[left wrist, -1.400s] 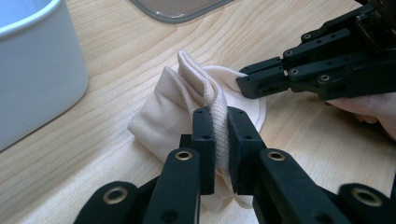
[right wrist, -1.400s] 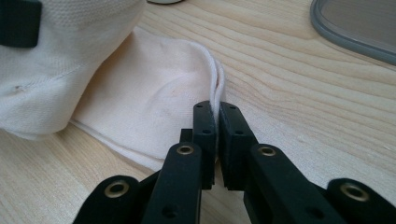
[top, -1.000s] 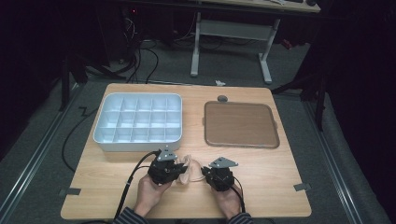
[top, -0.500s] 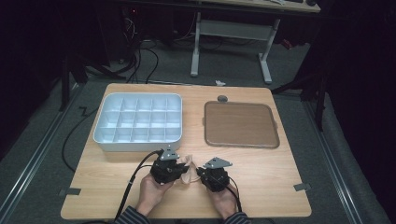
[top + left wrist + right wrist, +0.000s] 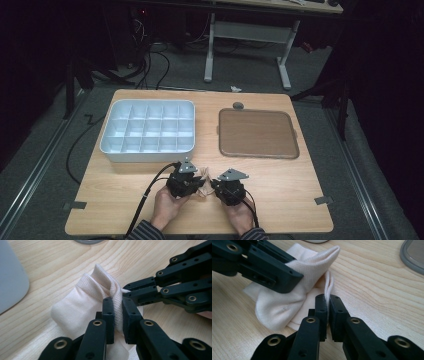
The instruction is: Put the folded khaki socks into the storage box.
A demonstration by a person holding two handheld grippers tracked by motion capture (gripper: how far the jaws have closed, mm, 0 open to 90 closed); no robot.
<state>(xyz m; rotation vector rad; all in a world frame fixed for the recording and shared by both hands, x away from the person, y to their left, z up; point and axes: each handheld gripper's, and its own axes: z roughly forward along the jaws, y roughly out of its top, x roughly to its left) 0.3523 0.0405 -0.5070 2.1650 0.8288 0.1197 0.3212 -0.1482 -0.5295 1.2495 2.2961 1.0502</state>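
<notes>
On the wooden table (image 5: 125,200), near its front edge, the cream sock (image 5: 82,307) lies between your hands. Your left gripper (image 5: 118,315) and right gripper (image 5: 328,312) each pinch its fabric shut, likely to spread the cuff or fold it.

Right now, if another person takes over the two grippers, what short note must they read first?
Left gripper: shut on the cream cloth.
Right gripper: shut on a thin edge of the same cloth.
The cloth lies bunched on the table, near the front edge, between the hands.
Divided white tray and brown tray: both hold nothing.
Done: both grips taken. Left: probably folding and putting the cloth away.
</notes>
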